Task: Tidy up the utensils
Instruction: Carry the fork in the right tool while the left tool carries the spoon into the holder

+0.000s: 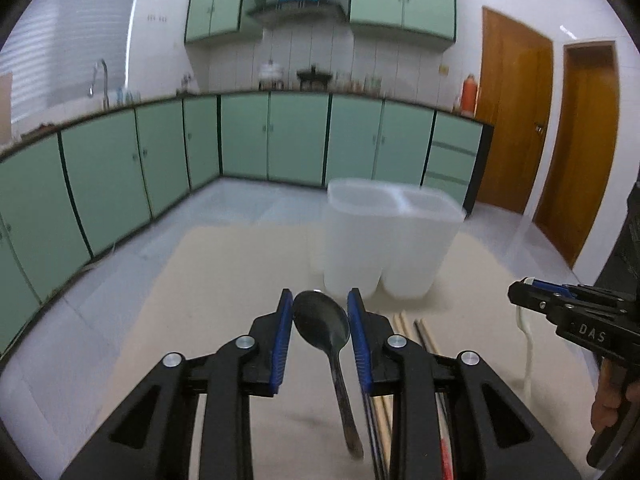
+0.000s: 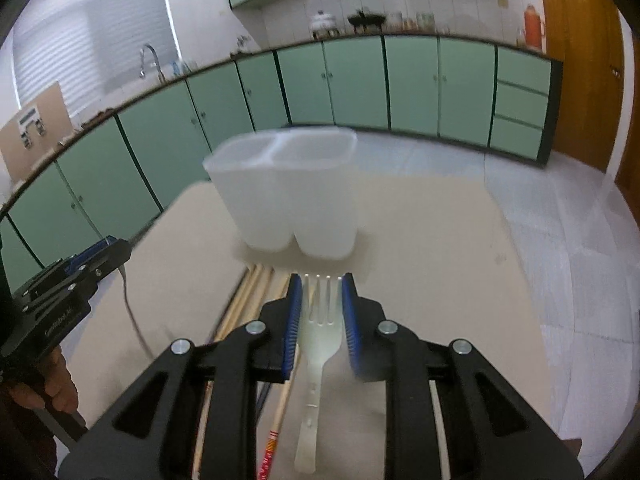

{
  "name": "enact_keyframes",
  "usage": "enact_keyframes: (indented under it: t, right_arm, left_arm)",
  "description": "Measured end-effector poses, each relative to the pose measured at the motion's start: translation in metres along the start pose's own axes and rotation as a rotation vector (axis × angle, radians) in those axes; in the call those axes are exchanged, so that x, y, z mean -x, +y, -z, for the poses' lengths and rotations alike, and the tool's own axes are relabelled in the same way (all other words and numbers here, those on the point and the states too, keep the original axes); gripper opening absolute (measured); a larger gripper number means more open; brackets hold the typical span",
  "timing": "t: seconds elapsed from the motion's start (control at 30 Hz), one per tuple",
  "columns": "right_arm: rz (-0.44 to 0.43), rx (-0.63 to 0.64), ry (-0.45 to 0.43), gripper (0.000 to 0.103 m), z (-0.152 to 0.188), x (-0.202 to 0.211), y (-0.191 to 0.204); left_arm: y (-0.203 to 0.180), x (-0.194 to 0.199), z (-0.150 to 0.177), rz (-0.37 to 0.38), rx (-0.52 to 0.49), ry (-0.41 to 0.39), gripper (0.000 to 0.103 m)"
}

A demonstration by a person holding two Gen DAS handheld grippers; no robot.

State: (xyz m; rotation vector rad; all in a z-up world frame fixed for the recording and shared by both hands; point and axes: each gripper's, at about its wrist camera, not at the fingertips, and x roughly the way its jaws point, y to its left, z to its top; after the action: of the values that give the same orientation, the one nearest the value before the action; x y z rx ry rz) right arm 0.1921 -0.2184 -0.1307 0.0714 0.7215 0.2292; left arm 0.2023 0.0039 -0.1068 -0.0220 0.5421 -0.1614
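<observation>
gripping metal spoon (image 1: pixel 321 322) in left gripper (image 1: pixel 320 300), plastic fork (image 2: pixel 320 320) in right gripper (image 2: pixel 320 284), nearing still-empty two-compartment holder (image 2: pixel 286 196); chopsticks (image 2: pixel 256 288) waiting beside it.

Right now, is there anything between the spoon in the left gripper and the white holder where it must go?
Nothing visible stands in the way. The spoon sits between the left gripper fingers, and only bare table lies before the two-compartment holder. The chopsticks lie low to the right, off that line.
</observation>
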Motion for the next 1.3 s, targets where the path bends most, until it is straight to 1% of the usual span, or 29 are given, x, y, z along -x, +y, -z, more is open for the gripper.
enact_keyframes:
  t: [0.03,0.2,0.37,0.6,0.63,0.77,0.87,0.93,1.03,1.17,1.3]
  right_arm:
    - [-0.005,0.004,-0.016,0.019,-0.004,0.004,0.001]
    - [-0.008,0.021,-0.074,0.019,-0.018,0.019,0.004]
    - [0.003,0.032,-0.146,0.019,-0.045,0.028,0.001]
    - [-0.006,0.064,-0.26,0.019,-0.104,0.032,-0.004]
    - [-0.011,0.064,-0.274,0.019,-0.11,0.033,-0.006]
    - [-0.031,0.05,-0.342,0.019,-0.143,0.028,-0.014]
    - [-0.032,0.042,-0.38,0.019,-0.161,0.012,-0.02]
    - [-0.031,0.041,-0.395,0.019,-0.169,0.0,-0.022]
    - [-0.028,0.038,-0.391,0.019,-0.176,-0.028,-0.028]
    - [-0.011,0.038,-0.371,0.019,-0.169,-0.059,-0.03]
    - [-0.036,0.011,-0.326,0.019,-0.158,-0.08,-0.034]
  left_arm:
    - [-0.001,0.005,-0.004,0.007,0.002,-0.028,0.027]
    - [0.003,0.021,-0.02,0.024,0.016,-0.097,0.027]
    - [0.004,0.034,-0.045,0.034,0.026,-0.175,0.026]
    - [0.006,0.049,-0.095,0.039,0.016,-0.289,0.026]
    - [0.007,0.051,-0.107,0.044,0.017,-0.316,0.026]
    - [0.002,0.044,-0.137,0.052,0.005,-0.373,0.026]
    - [-0.004,0.02,-0.156,0.052,-0.006,-0.379,0.026]
    - [-0.007,0.002,-0.163,0.053,-0.009,-0.372,0.026]
    - [-0.009,-0.029,-0.169,0.077,0.007,-0.339,0.026]
    - [-0.012,-0.068,-0.161,0.103,0.017,-0.265,0.026]
    - [-0.012,-0.089,-0.144,0.102,0.013,-0.213,0.025]
